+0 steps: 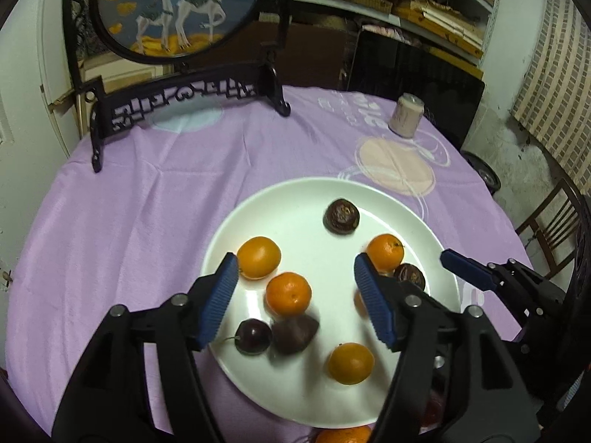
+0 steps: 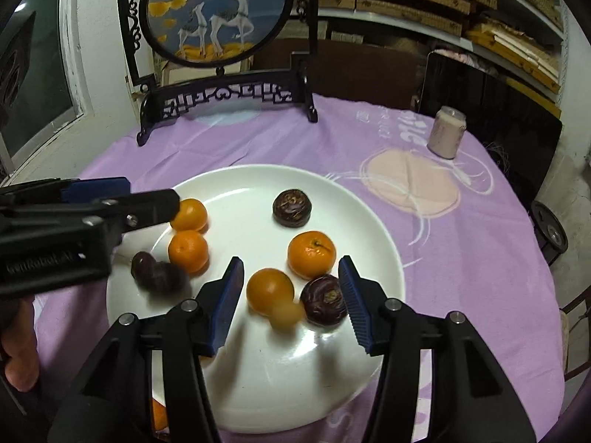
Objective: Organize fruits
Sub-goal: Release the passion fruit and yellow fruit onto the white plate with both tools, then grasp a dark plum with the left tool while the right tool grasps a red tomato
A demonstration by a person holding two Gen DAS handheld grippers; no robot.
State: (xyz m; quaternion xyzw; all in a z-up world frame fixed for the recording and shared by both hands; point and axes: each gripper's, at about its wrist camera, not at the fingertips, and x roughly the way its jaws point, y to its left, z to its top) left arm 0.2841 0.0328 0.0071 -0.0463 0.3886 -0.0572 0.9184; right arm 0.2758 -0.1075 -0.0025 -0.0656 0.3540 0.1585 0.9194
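A white plate (image 1: 317,398) (image 2: 266,380) on the purple cloth holds several small oranges (image 1: 288,292) (image 2: 312,253), dark wrinkled passion fruits (image 1: 341,216) (image 2: 292,207) and a dark cherry (image 1: 253,336). A dark fruit (image 1: 293,333) (image 2: 162,277) and a small orange one (image 2: 283,313) are motion-blurred. My left gripper (image 1: 295,302) is open and empty above the plate's near left. My right gripper (image 2: 290,302) is open and empty over an orange (image 2: 269,289) and a passion fruit (image 2: 323,299). Each gripper shows in the other's view, the left (image 2: 122,203) and the right (image 1: 480,277).
A dark carved stand with a round deer picture (image 1: 177,11) (image 2: 218,14) sits at the table's far side. A pale jar (image 1: 406,115) (image 2: 447,133) stands far right. An orange (image 1: 343,435) lies off the plate at the near edge. A chair (image 1: 554,229) is right.
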